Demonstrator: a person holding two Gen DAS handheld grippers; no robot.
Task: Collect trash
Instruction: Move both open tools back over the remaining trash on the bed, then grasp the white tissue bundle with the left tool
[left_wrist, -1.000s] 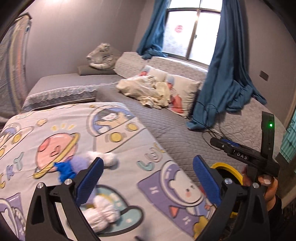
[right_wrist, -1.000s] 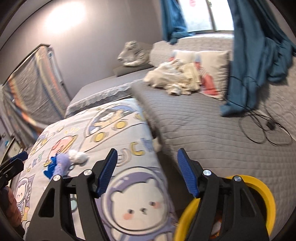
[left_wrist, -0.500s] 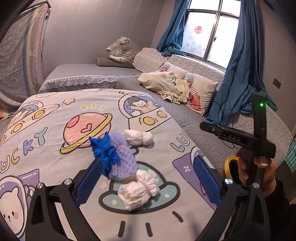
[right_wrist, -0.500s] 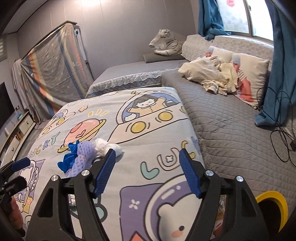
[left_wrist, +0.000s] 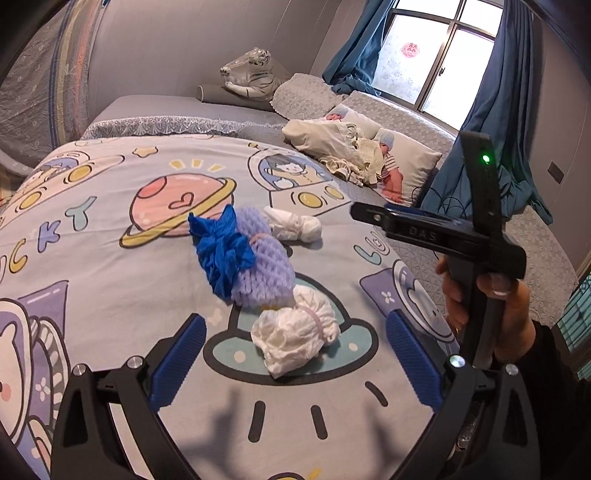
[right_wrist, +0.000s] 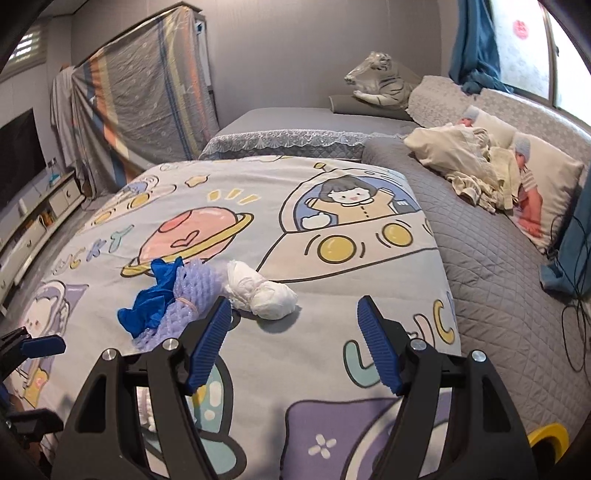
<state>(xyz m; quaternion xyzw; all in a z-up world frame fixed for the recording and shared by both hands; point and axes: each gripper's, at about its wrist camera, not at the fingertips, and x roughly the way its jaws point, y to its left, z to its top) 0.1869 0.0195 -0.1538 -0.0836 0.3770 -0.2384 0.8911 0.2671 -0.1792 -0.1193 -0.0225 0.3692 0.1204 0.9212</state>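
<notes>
Trash lies on a cartoon space-print blanket (left_wrist: 92, 280). A crumpled white paper wad (left_wrist: 295, 330) lies just ahead of my open, empty left gripper (left_wrist: 295, 360). Beyond it lies a purple foam net (left_wrist: 262, 266) with a blue glove (left_wrist: 221, 247) bunched against it, then a second white wad (left_wrist: 295, 227). In the right wrist view my open, empty right gripper (right_wrist: 293, 345) hovers just short of that second white wad (right_wrist: 260, 291); the purple net (right_wrist: 184, 295) and blue glove (right_wrist: 151, 299) lie to its left. The right gripper's body shows in the left wrist view (left_wrist: 461, 236).
A grey quilted bed (right_wrist: 498, 266) adjoins the blanket on the right, with a cream cloth pile (right_wrist: 465, 162), printed pillows and black cables (right_wrist: 576, 325). A yellow bin rim (right_wrist: 546, 435) shows at lower right. A tiger plush (left_wrist: 255, 74) sits far back. A TV cabinet (right_wrist: 37, 218) stands left.
Both grippers have swung left and moved forward over the blanket, bringing the trash pieces closer and central. The yellow bin has slid out to the right edge. Both stayed open.
</notes>
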